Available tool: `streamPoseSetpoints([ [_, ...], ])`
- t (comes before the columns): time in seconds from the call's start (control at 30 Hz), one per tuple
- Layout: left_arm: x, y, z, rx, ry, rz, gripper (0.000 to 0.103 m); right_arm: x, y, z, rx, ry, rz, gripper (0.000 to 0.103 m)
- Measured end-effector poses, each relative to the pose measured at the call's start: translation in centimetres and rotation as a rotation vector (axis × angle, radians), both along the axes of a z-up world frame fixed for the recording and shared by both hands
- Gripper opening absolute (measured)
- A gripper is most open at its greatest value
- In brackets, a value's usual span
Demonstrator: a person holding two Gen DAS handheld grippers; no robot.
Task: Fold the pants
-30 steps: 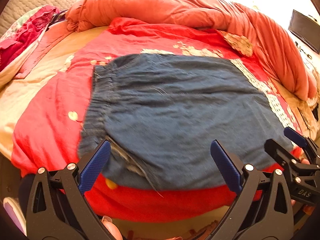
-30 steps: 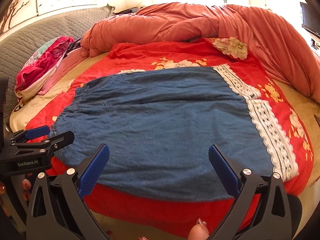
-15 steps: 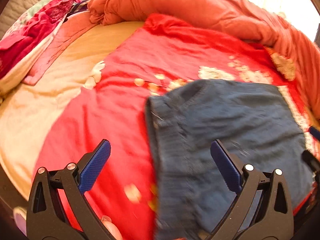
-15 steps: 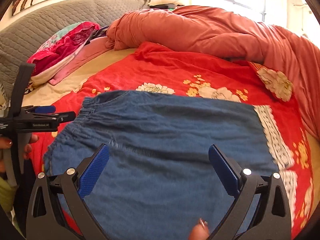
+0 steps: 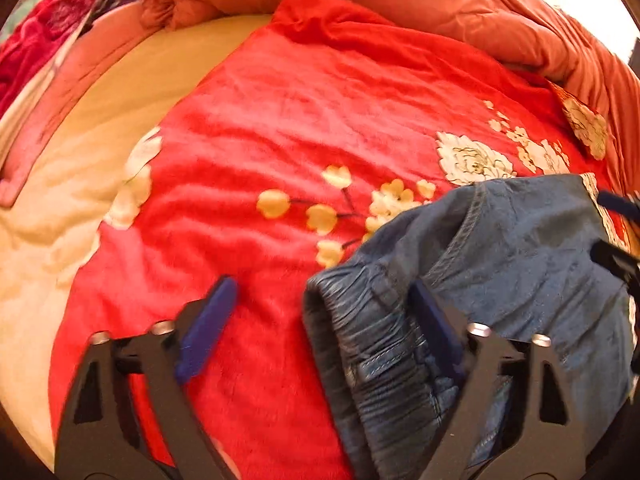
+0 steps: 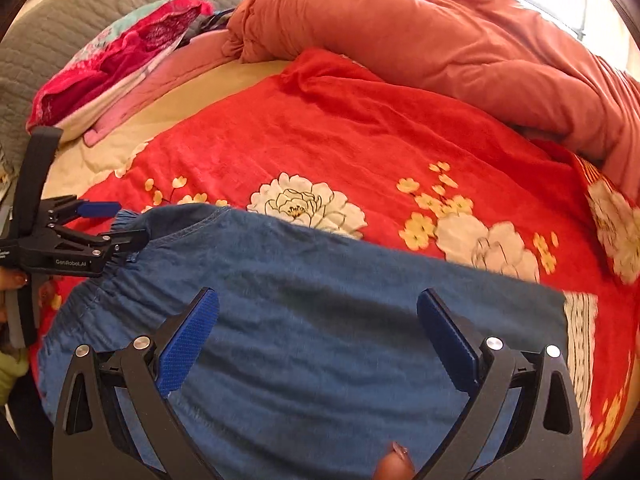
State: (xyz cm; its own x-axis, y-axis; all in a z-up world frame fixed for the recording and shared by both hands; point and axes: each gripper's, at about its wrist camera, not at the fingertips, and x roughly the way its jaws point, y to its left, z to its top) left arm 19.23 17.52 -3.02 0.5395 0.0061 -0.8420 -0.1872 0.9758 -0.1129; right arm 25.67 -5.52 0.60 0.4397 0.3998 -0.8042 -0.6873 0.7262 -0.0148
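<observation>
The blue denim pants (image 6: pixel 340 320) lie folded flat on the red flowered blanket (image 6: pixel 360 132). My right gripper (image 6: pixel 318 340) is open above the middle of the pants, holding nothing. My left gripper (image 5: pixel 320 316) is open over the elastic waistband (image 5: pixel 360 344) at the pants' left end; the band lies between the jaws. In the right wrist view the left gripper (image 6: pixel 116 224) sits at the far left with its fingers straddling the waistband corner. The right gripper's tips (image 5: pixel 616 232) show at the right edge of the left wrist view.
A bunched orange duvet (image 6: pixel 440 48) lies across the back of the bed. Pink and red bedding (image 6: pixel 120 64) is piled at the back left against a grey quilted headboard (image 6: pixel 80 12). A cream sheet (image 5: pixel 72 208) shows left of the blanket.
Both grippers have moved forward and left over the pants. The left gripper has swung to the waistband end, and the waistband edge now looks bunched and raised. Both stay open.
</observation>
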Motion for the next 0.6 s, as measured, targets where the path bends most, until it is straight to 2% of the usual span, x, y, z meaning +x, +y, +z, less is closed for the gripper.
streamPoseSetpoints([
  [0.07,0.0,-0.5,0.1,-0.003,-0.021,-0.025,0.039,1.2,1.4,-0.5,-0.035,-0.017,0.035,0.099],
  [0.1,-0.1,-0.7,0.3,-0.015,-0.033,-0.037,0.034,1.7,1.9,-0.7,-0.047,-0.016,0.054,0.099],
  [0.17,-0.7,-1.2,1.1,0.007,-0.068,-0.046,0.032,2.5,3.0,-1.2,-0.086,-0.023,0.091,0.099],
  [0.3,-1.9,-1.4,2.2,0.002,-0.124,-0.063,0.031,3.9,4.8,-1.9,-0.148,-0.020,0.185,0.099],
  [0.47,-3.2,-2.4,3.5,0.048,-0.186,-0.099,0.031,4.1,7.2,-3.2,-0.273,-0.096,0.348,0.095],
  [0.53,-3.3,-2.9,3.5,0.057,-0.188,-0.104,0.030,4.0,7.6,-3.7,-0.288,-0.087,0.393,0.068],
  [0.57,-3.4,-3.1,3.6,0.064,-0.193,-0.110,0.030,4.0,7.8,-4.0,-0.281,-0.063,0.418,0.062],
  [0.6,-3.5,-3.3,3.6,0.076,-0.196,-0.116,0.030,3.8,7.9,-4.2,-0.274,-0.050,0.432,0.047],
])
